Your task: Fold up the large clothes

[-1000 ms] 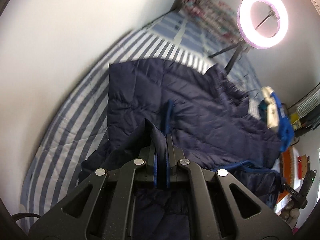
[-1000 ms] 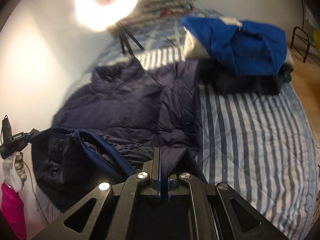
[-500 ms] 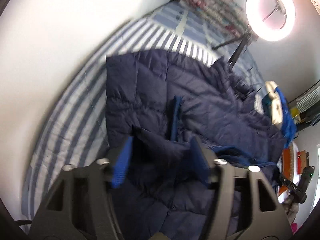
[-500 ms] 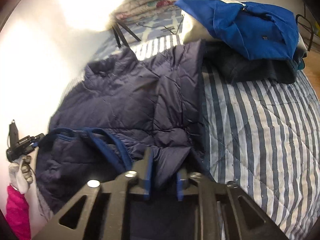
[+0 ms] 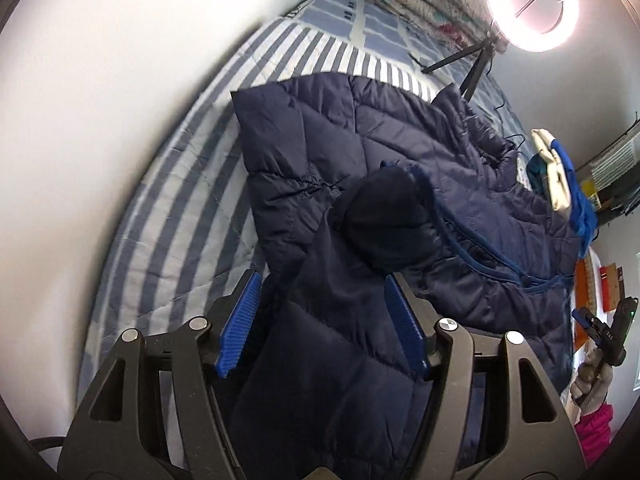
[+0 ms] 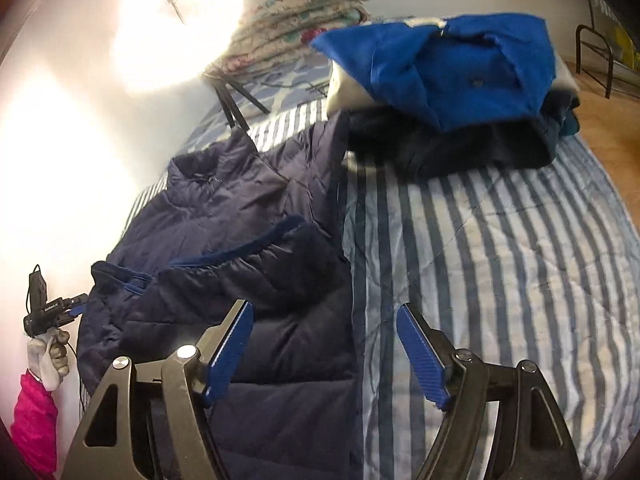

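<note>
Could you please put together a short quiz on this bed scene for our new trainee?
1. True or false: the navy jacket lies on the striped bedcover.
2. What rests on top of the pile of dark clothes at the far right of the bed? A) a blue garment B) a red towel C) a pillow
3. Fill in: the left gripper has its jaws ____, with jacket fabric between them but not pinched.

Key
1. True.
2. A, the blue garment.
3. Open. The right gripper is opening too, over the jacket's edge.
</note>
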`<state>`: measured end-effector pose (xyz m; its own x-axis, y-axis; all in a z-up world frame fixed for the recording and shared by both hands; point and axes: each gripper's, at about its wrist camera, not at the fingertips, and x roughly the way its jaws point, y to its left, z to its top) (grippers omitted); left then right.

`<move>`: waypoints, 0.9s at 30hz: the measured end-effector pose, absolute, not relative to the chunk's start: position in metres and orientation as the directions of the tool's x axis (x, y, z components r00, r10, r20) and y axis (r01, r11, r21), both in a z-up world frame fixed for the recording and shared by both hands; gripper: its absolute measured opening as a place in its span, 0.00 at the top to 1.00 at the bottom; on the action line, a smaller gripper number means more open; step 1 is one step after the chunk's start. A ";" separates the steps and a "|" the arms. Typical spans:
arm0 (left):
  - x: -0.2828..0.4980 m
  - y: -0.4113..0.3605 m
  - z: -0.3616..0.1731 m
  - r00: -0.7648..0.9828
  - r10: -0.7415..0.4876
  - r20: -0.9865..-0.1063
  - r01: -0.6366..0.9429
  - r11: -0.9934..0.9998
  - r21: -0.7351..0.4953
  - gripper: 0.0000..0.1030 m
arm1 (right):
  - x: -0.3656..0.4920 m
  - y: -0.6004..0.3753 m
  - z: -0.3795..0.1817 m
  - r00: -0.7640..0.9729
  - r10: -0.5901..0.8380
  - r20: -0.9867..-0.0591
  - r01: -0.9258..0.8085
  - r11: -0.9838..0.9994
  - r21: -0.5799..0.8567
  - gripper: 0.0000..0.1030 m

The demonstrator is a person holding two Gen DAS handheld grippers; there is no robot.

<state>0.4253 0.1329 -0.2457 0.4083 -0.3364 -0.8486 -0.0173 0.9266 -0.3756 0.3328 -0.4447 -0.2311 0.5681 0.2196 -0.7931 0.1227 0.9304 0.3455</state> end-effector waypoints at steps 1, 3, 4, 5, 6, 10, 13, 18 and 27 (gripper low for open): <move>0.427 0.130 -0.249 0.403 -0.337 -0.851 -0.016 0.927 -0.375 0.36 | 0.336 -0.443 -0.235 0.562 0.218 -0.798 0.124 0.932 0.342 0.25; 0.431 0.123 -0.255 0.399 -0.325 -0.858 -0.010 0.933 -0.359 0.37 | 0.343 -0.439 -0.244 0.547 0.223 -0.807 0.120 0.933 0.339 0.26; 0.431 0.119 -0.256 0.399 -0.312 -0.862 -0.004 0.940 -0.341 0.46 | 0.345 -0.437 -0.248 0.539 0.219 -0.813 0.119 0.936 0.331 0.26; 0.431 0.115 -0.257 0.397 -0.290 -0.871 0.004 0.949 -0.315 0.59 | 0.348 -0.435 -0.251 0.535 0.215 -0.817 0.114 0.940 0.323 0.28; 0.431 0.112 -0.258 0.399 -0.270 -0.876 0.012 0.957 -0.290 0.63 | 0.351 -0.433 -0.252 0.531 0.215 -0.820 0.108 0.942 0.317 0.33; 0.427 0.107 -0.253 0.430 -0.216 -0.877 0.027 0.974 -0.227 0.90 | 0.356 -0.421 -0.257 0.500 0.208 -0.840 0.085 0.954 0.287 0.72; 0.420 0.110 -0.244 0.460 -0.213 -0.862 0.034 0.974 -0.223 0.94 | 0.351 -0.412 -0.251 0.496 0.144 -0.856 0.079 0.975 0.209 0.95; 0.408 0.110 -0.224 0.509 -0.203 -0.837 0.068 0.978 -0.195 0.97 | 0.336 -0.398 -0.229 0.523 0.070 -0.850 0.033 0.994 0.102 0.98; 0.406 0.116 -0.195 0.561 -0.202 -0.803 0.077 0.978 -0.193 0.98 | 0.330 -0.382 -0.189 0.602 -0.005 -0.799 -0.007 1.000 -0.011 0.99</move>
<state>0.4058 0.1164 -0.1953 0.5610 -0.2024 -0.8027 0.0770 0.9782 -0.1928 0.3295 -0.3821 -0.1886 0.6016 -0.0050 -0.7988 -0.0066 0.9999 -0.0113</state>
